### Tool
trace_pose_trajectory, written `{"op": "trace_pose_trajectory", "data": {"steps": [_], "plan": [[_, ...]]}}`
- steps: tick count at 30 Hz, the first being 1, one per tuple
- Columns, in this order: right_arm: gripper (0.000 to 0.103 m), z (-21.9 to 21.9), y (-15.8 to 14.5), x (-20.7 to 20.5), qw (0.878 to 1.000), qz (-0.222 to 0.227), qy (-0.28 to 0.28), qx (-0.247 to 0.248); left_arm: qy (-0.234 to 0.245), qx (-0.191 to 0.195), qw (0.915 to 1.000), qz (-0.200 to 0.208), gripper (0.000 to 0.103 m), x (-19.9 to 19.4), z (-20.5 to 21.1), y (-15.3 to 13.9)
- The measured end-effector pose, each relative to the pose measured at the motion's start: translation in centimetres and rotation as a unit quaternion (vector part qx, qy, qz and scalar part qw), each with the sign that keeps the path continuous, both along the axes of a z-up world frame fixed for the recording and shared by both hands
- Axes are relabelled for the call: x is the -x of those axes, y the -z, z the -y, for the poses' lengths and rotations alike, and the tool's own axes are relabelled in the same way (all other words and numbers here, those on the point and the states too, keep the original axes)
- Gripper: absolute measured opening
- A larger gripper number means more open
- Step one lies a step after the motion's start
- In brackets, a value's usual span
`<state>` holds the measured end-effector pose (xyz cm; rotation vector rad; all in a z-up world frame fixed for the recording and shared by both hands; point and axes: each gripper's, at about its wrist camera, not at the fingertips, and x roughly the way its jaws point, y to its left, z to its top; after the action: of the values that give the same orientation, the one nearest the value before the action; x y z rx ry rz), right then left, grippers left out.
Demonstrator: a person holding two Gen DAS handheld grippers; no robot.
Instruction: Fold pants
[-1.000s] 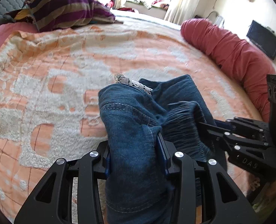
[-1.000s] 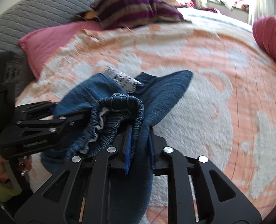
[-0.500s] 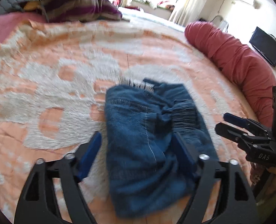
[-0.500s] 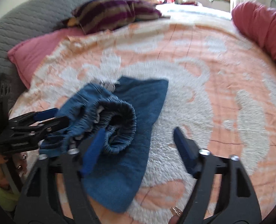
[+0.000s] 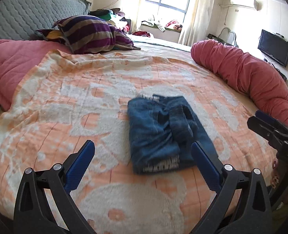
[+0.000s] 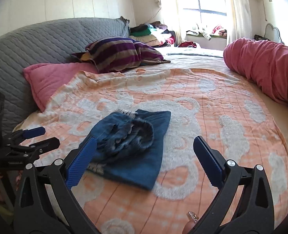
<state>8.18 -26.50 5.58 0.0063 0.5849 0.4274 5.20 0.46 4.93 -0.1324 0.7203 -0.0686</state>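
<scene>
The blue denim pants lie folded in a small bundle on the orange-and-white blanket, with the elastic waistband bunched on top. My left gripper hangs above and behind them. Its jaws are opening wide and the blue pads touch nothing. My right gripper is likewise drawn back with its jaws opening. The pants lie on the bed below its left pad and are not gripped. Each gripper shows in the other's view: the right gripper at the right edge, the left gripper at the left edge.
A purple striped pillow and a pink pillow rest against the grey quilted headboard. A long red bolster runs along the bed's right side. A TV hangs on the right wall. A painted fingernail shows by the right gripper.
Both grippers were shut on the pants; they have opened, let go and pulled back and up. The pants dropped onto the blanket and lie folded.
</scene>
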Motion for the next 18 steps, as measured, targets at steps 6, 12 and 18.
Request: {"op": "trace_pose_trajectory", "data": {"steps": [6, 12, 18], "plan": [[0.094, -0.4, 1.7, 2.5, 1.000, -0.016, 0.003, 0.021, -0.001, 0.002, 0.9994, -0.033, 0.098, 2.4, 0.1, 2.5], [0.094, -0.9, 3.9, 3.8, 0.997, -0.049, 0.016, 0.051, -0.004, 0.002, 0.9983, -0.058, 0.098, 3.2, 0.3, 4.6], [0.094, -1.3, 5.7, 3.8, 0.994, -0.069, 0.019, 0.081, 0.005, -0.001, 0.9978, -0.066, 0.098, 2.6, 0.6, 5.8]]}}
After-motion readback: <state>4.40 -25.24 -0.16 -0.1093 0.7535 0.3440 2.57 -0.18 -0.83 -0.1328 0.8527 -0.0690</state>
